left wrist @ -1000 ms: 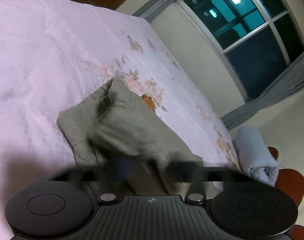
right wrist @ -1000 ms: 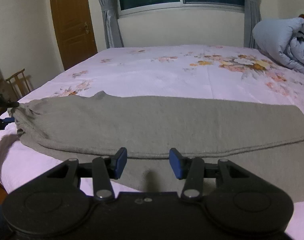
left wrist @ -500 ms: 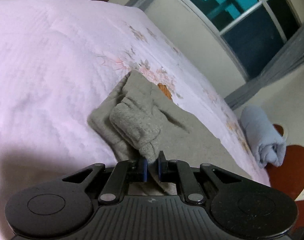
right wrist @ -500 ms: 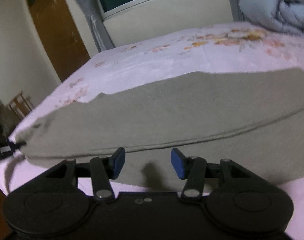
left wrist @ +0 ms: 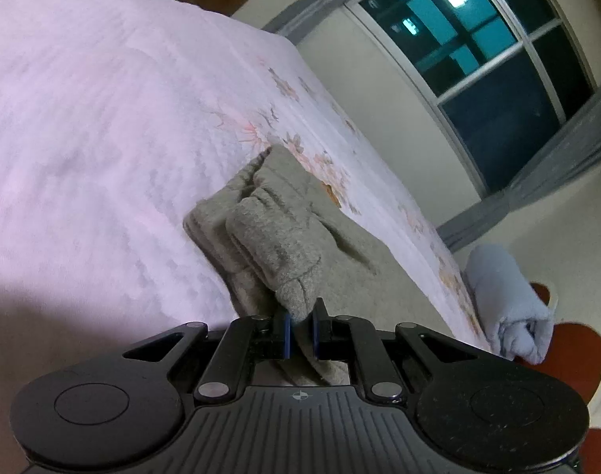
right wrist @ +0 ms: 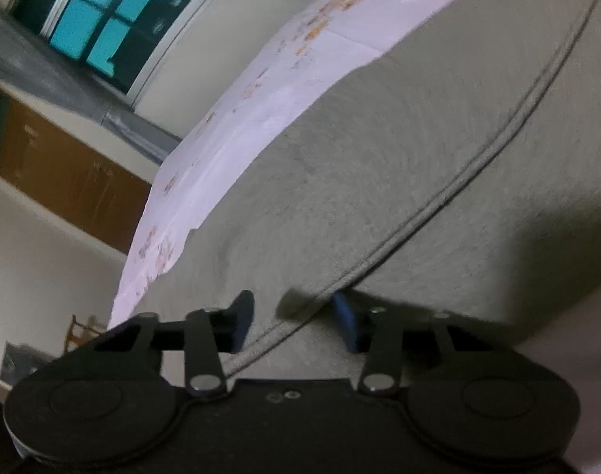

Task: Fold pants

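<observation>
Change since a second ago: both grippers sit lower and closer to the bed; the right wrist view, level before, is now strongly tilted, and its blue pads stand nearer each other than they did.
Left gripper (left wrist: pixel 299 330): pressed together on a bunched fold of the grey pants (left wrist: pixel 284 245), the cloth rising in a thick wad straight out from between the blue pads.
Right gripper (right wrist: pixel 296 326): jaws closing, with the seamed edge of the pants (right wrist: pixel 379 181) running between them; the pads do not yet press on the cloth.
Pants, left wrist view: a crumpled end lies in layers on the bedsheet (left wrist: pixel 103 118), just ahead of the fingers, and the rest stretches away flat toward the right.
Pants, right wrist view: a wide grey expanse fills most of the frame, and a raised seam (right wrist: pixel 478 162) crosses it slantwise from the jaws to the upper right.
Bedsheet: pale pink with a flower print (left wrist: pixel 312 166), spread under the pants and showing beyond them.
Rolled blanket (left wrist: pixel 506 304): light blue, at the far right edge of the bed, well apart from the pants.
Window (left wrist: pixel 494 43): dark panes with grey curtains on the far wall.
Door (right wrist: pixel 63 173): brown wood, beyond the bed in the right wrist view.
</observation>
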The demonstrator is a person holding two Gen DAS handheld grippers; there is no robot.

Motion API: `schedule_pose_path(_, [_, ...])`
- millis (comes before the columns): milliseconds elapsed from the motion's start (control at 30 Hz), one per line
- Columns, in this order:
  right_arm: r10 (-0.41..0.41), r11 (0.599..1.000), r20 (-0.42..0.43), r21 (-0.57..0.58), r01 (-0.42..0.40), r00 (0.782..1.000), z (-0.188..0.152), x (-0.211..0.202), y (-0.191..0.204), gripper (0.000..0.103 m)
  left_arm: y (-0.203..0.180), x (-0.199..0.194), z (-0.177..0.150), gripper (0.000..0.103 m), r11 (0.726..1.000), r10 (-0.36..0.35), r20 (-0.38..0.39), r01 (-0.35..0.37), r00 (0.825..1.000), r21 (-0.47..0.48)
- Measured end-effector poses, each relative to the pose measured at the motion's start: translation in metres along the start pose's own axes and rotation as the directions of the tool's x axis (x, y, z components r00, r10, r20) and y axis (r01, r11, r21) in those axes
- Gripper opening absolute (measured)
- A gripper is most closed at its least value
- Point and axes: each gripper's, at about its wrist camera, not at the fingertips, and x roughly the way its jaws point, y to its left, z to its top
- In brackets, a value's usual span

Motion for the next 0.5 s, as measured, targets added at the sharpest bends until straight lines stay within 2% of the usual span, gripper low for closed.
schedule_pose_path(100, [-0.005,0.998,-0.019,0.069,0.007,1.000,0.001,0.008,-0.007,0.000,0.001,0.000,-0.004,0.010,1.000,0.004,0.002,-0.004,1.000,-0.007])
schedule_pose_path(167, [-0.013,0.997,-0.020,0.080,0.014,1.000,0.001,0.009,-0.008,0.000,0.000,0.001,-0.001,0.010,1.000,0.017,-0.011,-0.017,1.000,-0.004])
schedule_pose_path(233, [-0.017,0.999,-0.008,0.044,0.017,1.000,0.001,0.003,-0.002,0.000,-0.005,0.000,0.006,0.010,1.000,0.001,-0.015,-0.001,1.000,0.011])
schedule_pose_path(300, [0.012,0.998,0.046,-0.055,-0.010,0.999,0.001,-0.015,0.019,0.000,-0.016,-0.012,0.018,0.010,0.994,-0.098,0.024,0.096,0.995,0.046])
schedule_pose_path(400, [0.073,0.974,0.129,-0.221,-0.043,0.989,-0.005,-0.060,0.053,0.000,-0.030,-0.027,0.036,0.010,0.974,-0.203,0.088,0.192,0.975,0.117])
schedule_pose_path(467, [0.085,0.964,0.134,-0.262,-0.048,0.987,-0.019,-0.075,0.055,0.000,-0.020,-0.013,0.042,0.010,0.981,-0.170,0.011,0.169,0.985,0.098])
schedule_pose_path(500, [0.049,0.953,0.124,-0.302,-0.010,0.991,-0.031,-0.070,0.053,0.000,-0.007,0.003,0.041,0.010,0.991,-0.107,-0.070,0.112,0.992,0.069])
